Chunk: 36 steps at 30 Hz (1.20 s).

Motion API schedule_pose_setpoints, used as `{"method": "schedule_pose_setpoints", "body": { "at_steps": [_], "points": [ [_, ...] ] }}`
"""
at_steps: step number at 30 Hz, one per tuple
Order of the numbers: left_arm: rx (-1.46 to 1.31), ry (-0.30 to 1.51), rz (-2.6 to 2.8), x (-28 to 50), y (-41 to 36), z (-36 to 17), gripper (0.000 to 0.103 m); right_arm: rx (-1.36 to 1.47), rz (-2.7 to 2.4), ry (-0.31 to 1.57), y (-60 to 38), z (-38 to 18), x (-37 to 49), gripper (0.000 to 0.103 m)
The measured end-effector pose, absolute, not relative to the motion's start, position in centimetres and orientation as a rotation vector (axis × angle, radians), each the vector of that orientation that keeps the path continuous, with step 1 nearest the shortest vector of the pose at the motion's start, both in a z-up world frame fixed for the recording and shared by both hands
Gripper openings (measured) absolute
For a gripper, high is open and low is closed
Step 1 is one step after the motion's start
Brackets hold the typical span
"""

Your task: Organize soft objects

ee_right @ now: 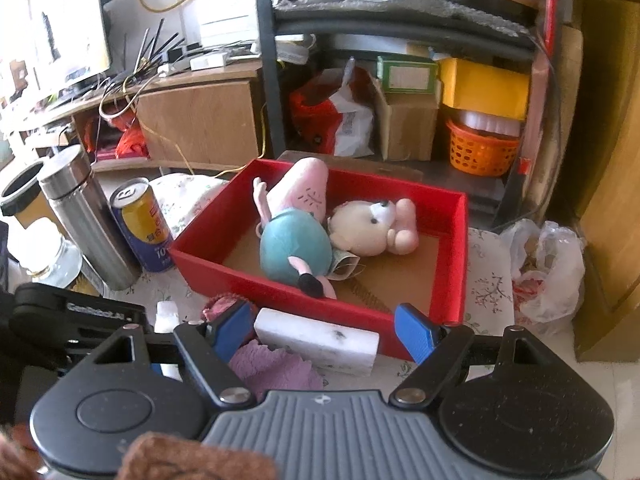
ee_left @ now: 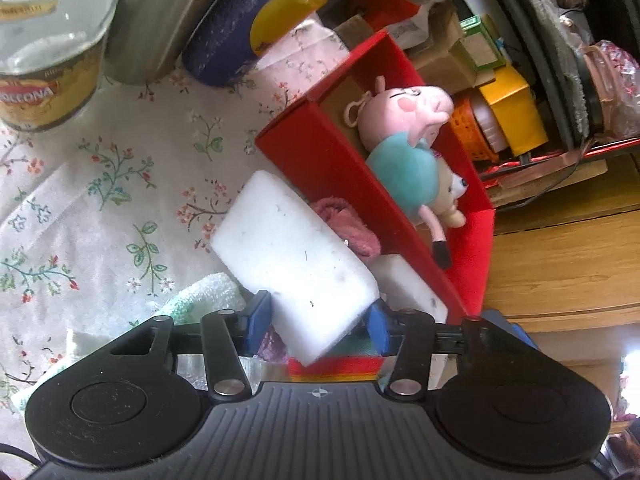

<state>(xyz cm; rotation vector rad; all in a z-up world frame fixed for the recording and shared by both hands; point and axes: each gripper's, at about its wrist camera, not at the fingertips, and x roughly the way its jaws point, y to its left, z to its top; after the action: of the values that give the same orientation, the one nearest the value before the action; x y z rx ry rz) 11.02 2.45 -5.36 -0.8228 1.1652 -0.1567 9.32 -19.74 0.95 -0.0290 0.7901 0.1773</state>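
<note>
My left gripper (ee_left: pixel 318 318) is shut on a white sponge block (ee_left: pixel 292 256) and holds it tilted above the table, just left of the red box (ee_left: pixel 320 156). The box holds a pink pig plush in a teal shirt (ee_left: pixel 404 140) and a cream bear plush (ee_right: pixel 368 228). A second white sponge (ee_right: pixel 320 344) lies on the table against the box's near wall (ee_right: pixel 280 288). My right gripper (ee_right: pixel 324 328) is open around this sponge, fingers apart from it. A pink cloth (ee_left: pixel 348 228), a purple cloth (ee_right: pixel 272 368) and a green-white towel (ee_left: pixel 204 292) lie nearby.
A glass jar (ee_left: pixel 48 48), a steel flask (ee_right: pixel 88 216) and a yellow-blue can (ee_right: pixel 144 224) stand on the floral tablecloth (ee_left: pixel 120 184) left of the box. A plastic bag (ee_right: pixel 548 272) lies to the right. Cluttered shelves with an orange basket (ee_right: pixel 480 152) stand behind.
</note>
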Motion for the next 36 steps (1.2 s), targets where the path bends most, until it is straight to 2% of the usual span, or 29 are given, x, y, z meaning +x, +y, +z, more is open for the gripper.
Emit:
{"method": "schedule_pose_setpoints", "body": {
  "at_steps": [6, 12, 20, 23, 36],
  "points": [
    [-0.815, 1.137, -0.185, 10.4, 3.7, -4.1, 0.045, 0.052, 0.198, 0.884, -21.1, -0.4, 11.2, 0.052],
    [-0.804, 1.126, -0.246, 10.0, 4.1, -3.2, 0.045, 0.239, 0.169, 0.962, -22.2, -1.9, 12.9, 0.054],
    [-0.800, 1.130, -0.281, 9.6, 4.6, -3.0, 0.046, 0.158, 0.164, 1.006, -18.7, -3.4, 14.7, 0.063],
    [-0.793, 1.135, -0.285, 9.6, 4.7, -3.1, 0.046, 0.113, 0.156, 1.000, -17.7, -3.8, 15.1, 0.071],
    [-0.793, 1.135, -0.306, 9.8, 4.0, -2.9, 0.047, 0.196, 0.066, 1.013, -20.5, -3.3, 14.8, 0.072]
  ]
}}
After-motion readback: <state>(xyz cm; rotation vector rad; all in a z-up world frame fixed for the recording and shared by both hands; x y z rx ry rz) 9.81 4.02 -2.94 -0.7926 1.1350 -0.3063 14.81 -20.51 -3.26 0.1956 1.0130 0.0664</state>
